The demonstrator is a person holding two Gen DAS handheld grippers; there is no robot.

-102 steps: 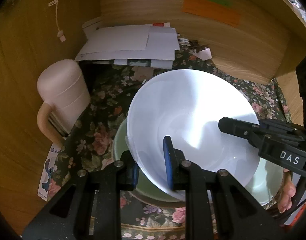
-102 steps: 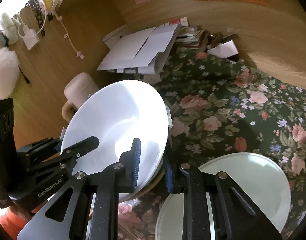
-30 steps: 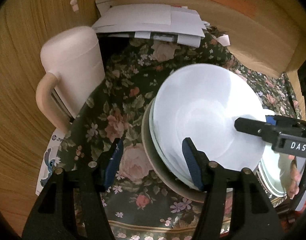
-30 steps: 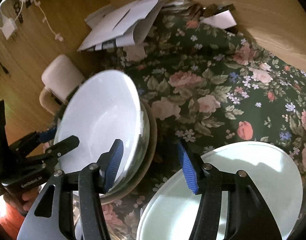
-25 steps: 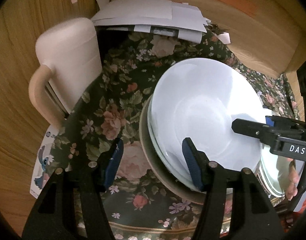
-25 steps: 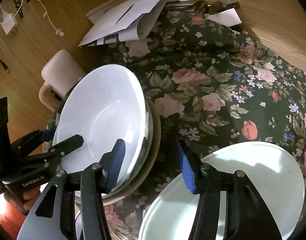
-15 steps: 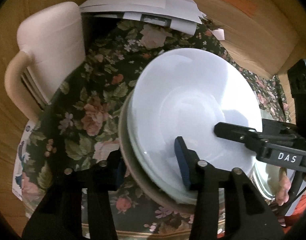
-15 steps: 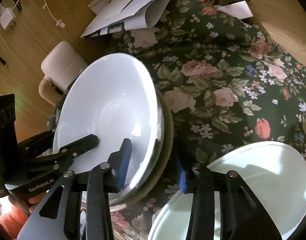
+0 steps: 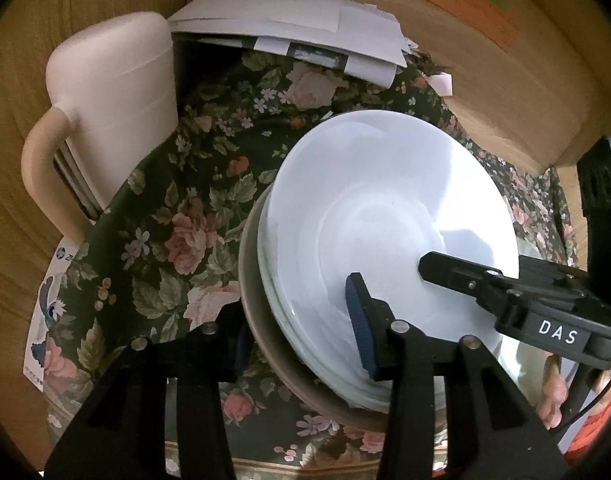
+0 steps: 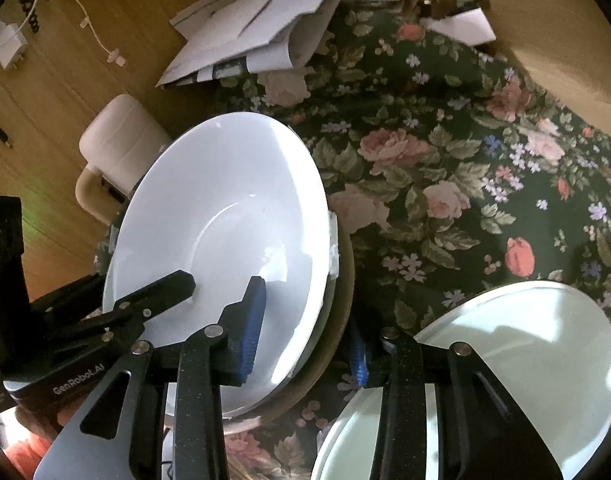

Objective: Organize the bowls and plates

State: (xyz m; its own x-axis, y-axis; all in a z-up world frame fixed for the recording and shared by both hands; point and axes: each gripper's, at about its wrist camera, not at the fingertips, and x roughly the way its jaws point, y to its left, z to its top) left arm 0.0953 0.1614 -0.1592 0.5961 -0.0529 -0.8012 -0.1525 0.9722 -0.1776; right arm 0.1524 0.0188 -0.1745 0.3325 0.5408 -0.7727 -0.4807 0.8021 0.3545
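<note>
The stack (image 9: 305, 372) of dishes sat near the front of the floral cloth (image 9: 177, 240), a white bowl (image 9: 389, 216) on top, a pale plate rim under it and a brown bowl (image 9: 265, 344) at the bottom. The left gripper (image 9: 301, 332) straddled the near left rim of that stack, its jaws parted: one blue pad (image 9: 359, 328) lay inside over the white bowl, the other finger stood outside the brown bowl's wall, and whether either pad pressed the rim could not be told. The right gripper (image 10: 305, 332) straddled the stack's right rim in the same way, jaws likewise apart, with one blue pad (image 10: 252, 324) over the white bowl (image 10: 225, 240) and the other down beside the brown bowl (image 10: 337, 336) on the cloth (image 10: 445, 184). Each gripper showed in the other's view, reaching over the white bowl from the opposite side. Just right of the stack, near the front edge, lay a pale green plate (image 10: 517, 360), partly under the right gripper's outer finger. Left of the stack, against the wooden wall (image 9: 17, 184), stood a cream jug (image 9: 117, 120) with its handle turned to the near left. Farther back, a pile of white papers (image 9: 289, 28) rested at the far edge of the cloth, and beyond it orange and green notes (image 9: 465, 4) were stuck to the back panel.
</note>
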